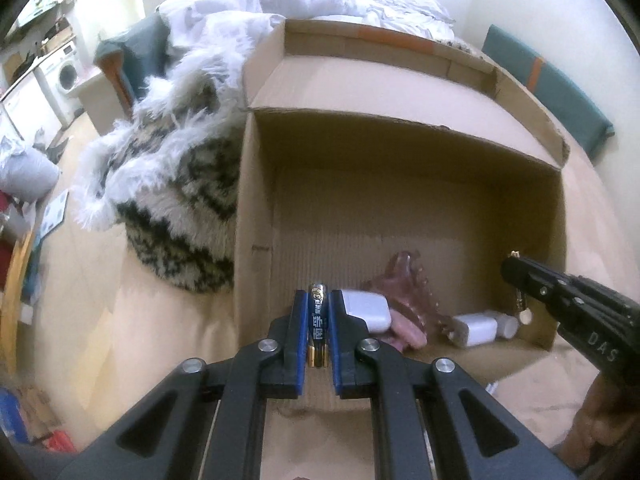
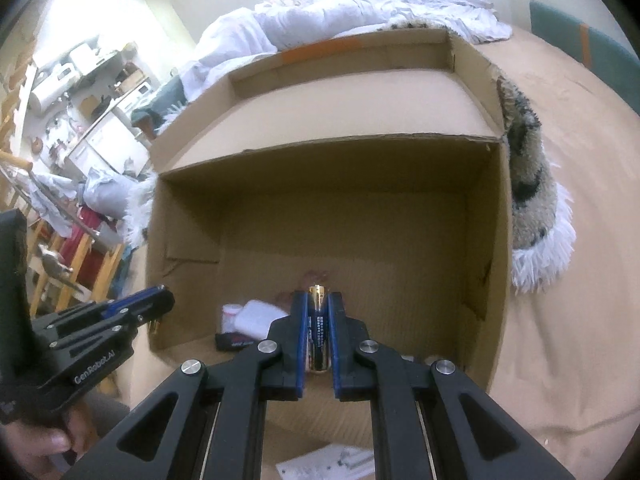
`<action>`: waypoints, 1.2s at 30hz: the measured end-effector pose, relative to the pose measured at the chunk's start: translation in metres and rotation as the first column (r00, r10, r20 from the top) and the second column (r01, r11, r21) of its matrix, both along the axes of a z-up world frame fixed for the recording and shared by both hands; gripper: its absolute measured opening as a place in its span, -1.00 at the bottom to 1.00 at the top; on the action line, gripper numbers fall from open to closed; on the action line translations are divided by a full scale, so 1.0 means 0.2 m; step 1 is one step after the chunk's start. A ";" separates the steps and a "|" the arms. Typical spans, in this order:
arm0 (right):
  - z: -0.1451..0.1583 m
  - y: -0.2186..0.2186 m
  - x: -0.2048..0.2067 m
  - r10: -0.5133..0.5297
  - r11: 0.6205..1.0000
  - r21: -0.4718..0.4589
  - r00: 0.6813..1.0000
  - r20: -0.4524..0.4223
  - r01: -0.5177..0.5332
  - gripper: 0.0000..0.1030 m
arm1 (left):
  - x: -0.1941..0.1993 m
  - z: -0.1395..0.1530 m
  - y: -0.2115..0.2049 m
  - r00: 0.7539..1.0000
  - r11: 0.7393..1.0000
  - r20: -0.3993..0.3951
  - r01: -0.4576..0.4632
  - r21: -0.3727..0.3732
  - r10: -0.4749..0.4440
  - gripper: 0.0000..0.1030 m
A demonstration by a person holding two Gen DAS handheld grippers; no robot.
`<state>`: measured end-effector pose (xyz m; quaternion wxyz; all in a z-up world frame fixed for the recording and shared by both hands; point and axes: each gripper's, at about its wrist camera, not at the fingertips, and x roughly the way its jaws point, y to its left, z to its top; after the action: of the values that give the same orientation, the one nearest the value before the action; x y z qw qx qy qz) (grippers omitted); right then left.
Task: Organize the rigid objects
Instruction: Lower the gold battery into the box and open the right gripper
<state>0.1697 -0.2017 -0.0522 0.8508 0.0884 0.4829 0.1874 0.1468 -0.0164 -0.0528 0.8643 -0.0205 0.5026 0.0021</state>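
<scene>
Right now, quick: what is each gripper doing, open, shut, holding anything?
Left gripper: shut on a battery, held over the cardboard box.
Right gripper: shut on another battery, over the same box.

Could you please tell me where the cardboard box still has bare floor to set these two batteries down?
The cardboard box floor is bare toward the back wall and the left wall. The near edge is crowded: white charger, pink hair claw, second white adapter. Left gripper and right gripper each hold a battery.
</scene>
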 end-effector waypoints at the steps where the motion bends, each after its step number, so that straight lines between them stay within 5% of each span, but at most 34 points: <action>1: -0.01 0.00 0.02 -0.002 1.000 -0.001 1.000 -0.006 0.002 -0.79 | 0.02 -0.01 -0.01 1.000 1.000 -0.002 0.004 0.005 -0.004 -0.82; 12: -0.12 0.00 0.06 -0.034 0.999 0.011 0.995 -0.095 0.035 -0.79 | 0.07 -0.20 0.01 0.999 0.999 -0.034 -0.016 -0.033 0.014 -0.82; 29: -0.17 0.00 0.09 -0.065 0.998 -0.001 0.989 -0.132 0.065 -0.78 | 0.09 -0.24 -0.02 0.999 1.000 -0.046 -0.009 -0.020 0.008 -0.80; 32: -0.17 0.00 0.09 -0.064 0.998 0.011 0.989 -0.133 0.066 -0.77 | 0.09 -0.24 -0.02 0.999 1.000 -0.043 -0.015 -0.023 0.014 -0.40; 34: -0.15 0.00 0.09 -0.063 0.998 0.012 0.991 -0.119 0.065 -0.64 | 0.09 -0.23 -0.03 0.999 0.999 -0.039 -0.019 -0.033 0.018 0.19; 36: -0.14 -0.01 0.09 -0.070 0.997 0.020 0.991 -0.110 0.072 0.02 | 0.08 -0.21 -0.03 0.999 0.999 -0.029 -0.017 -0.037 0.016 0.30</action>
<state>0.1873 -0.2037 -0.0792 0.8281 0.1259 0.5230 0.1577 0.1635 -0.0233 -0.0948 0.8565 -0.0407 0.5146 0.0002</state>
